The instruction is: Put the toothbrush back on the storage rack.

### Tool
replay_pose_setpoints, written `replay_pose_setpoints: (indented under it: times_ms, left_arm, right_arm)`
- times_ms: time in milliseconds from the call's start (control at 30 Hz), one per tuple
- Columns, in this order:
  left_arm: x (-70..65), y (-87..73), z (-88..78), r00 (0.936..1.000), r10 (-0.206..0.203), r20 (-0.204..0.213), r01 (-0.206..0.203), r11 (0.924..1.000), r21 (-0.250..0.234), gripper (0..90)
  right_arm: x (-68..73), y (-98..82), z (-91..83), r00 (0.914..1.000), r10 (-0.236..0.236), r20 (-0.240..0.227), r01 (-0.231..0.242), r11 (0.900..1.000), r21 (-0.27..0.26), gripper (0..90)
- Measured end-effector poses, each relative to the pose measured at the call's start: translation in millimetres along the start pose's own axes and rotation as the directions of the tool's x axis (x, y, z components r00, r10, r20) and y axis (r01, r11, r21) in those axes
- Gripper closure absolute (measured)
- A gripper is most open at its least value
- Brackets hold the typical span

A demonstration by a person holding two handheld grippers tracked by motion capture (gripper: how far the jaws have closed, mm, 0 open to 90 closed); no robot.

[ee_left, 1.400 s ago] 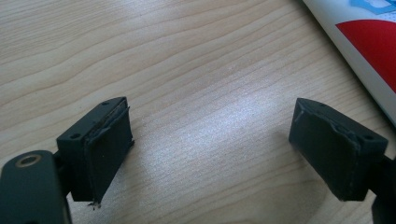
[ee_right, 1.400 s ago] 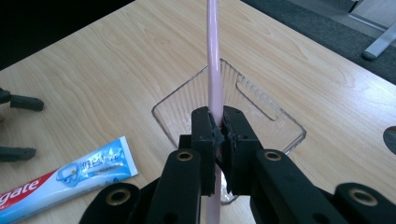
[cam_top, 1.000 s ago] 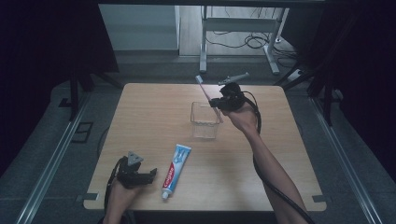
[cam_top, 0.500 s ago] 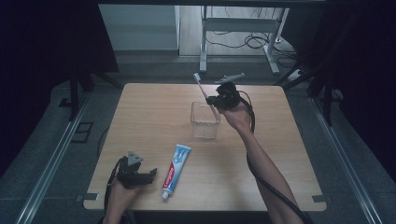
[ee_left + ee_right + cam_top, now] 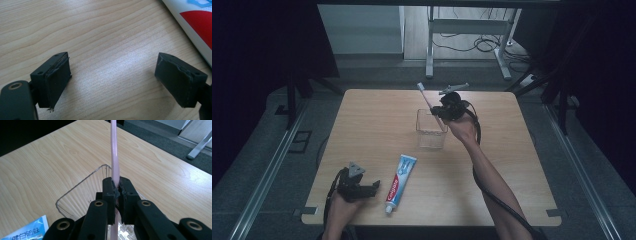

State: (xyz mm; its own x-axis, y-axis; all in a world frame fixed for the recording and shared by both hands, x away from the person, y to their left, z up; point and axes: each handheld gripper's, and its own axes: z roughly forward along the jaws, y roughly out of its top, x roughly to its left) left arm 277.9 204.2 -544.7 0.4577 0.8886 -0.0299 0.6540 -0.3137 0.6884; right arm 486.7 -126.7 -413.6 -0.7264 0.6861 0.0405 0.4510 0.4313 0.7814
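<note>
My right gripper (image 5: 439, 111) (image 5: 116, 188) is shut on a pink toothbrush (image 5: 428, 99) (image 5: 114, 152) and holds it above the clear plastic cup (image 5: 431, 131) (image 5: 82, 192) at the table's middle back. The brush's lower end slants down into the cup, and its head points up and away. A toothpaste tube (image 5: 400, 181) (image 5: 195, 22) lies flat near the front edge. Just left of the tube, my left gripper (image 5: 371, 187) (image 5: 112, 82) rests low over the wood, open, with bare table between its pads.
The wooden table (image 5: 377, 120) has open surface to the left of the cup and along the right side. Metal desk legs (image 5: 430, 45) and cables (image 5: 484, 45) stand on the floor beyond the far edge.
The right hand has come down and slightly toward me with the toothbrush, bringing its lower end into the cup. The left gripper and the tube have stayed put.
</note>
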Motion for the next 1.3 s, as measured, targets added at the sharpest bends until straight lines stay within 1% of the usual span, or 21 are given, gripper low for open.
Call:
replay_pose_setpoints:
  times_ms: [300,533,833,1200,1300]
  left_arm:
    - [0.1,0.0,0.0,1.0000,0.001,-0.001,-0.001,1.0000,0.000,13.1]
    - [0.1,0.0,0.0,1.0000,0.001,-0.001,-0.001,1.0000,0.000,13.1]
    - [0.1,0.0,0.0,1.0000,0.001,0.000,-0.001,1.0000,0.000,13.1]
    - [0.2,0.0,0.0,1.0000,0.001,0.000,-0.001,1.0000,0.001,13.0]
    - [0.2,0.0,0.0,1.0000,0.001,0.000,-0.001,1.0000,0.001,13.1]
  right_arm:
    - [0.4,-9.8,10.6,0.9998,-0.019,-0.009,0.019,1.000,0.012,83.5]
    - [1.5,-17.1,18.3,0.9995,-0.033,0.003,0.033,0.999,0.021,83.4]
    - [3.6,-22.4,25.8,0.9991,-0.041,0.007,0.041,0.998,0.043,83.2]
    - [6.1,-27.3,34.3,0.9974,-0.069,0.021,0.067,0.995,0.079,82.8]
    - [6.4,-28.7,36.0,0.9977,-0.064,0.022,0.062,0.995,0.083,82.8]
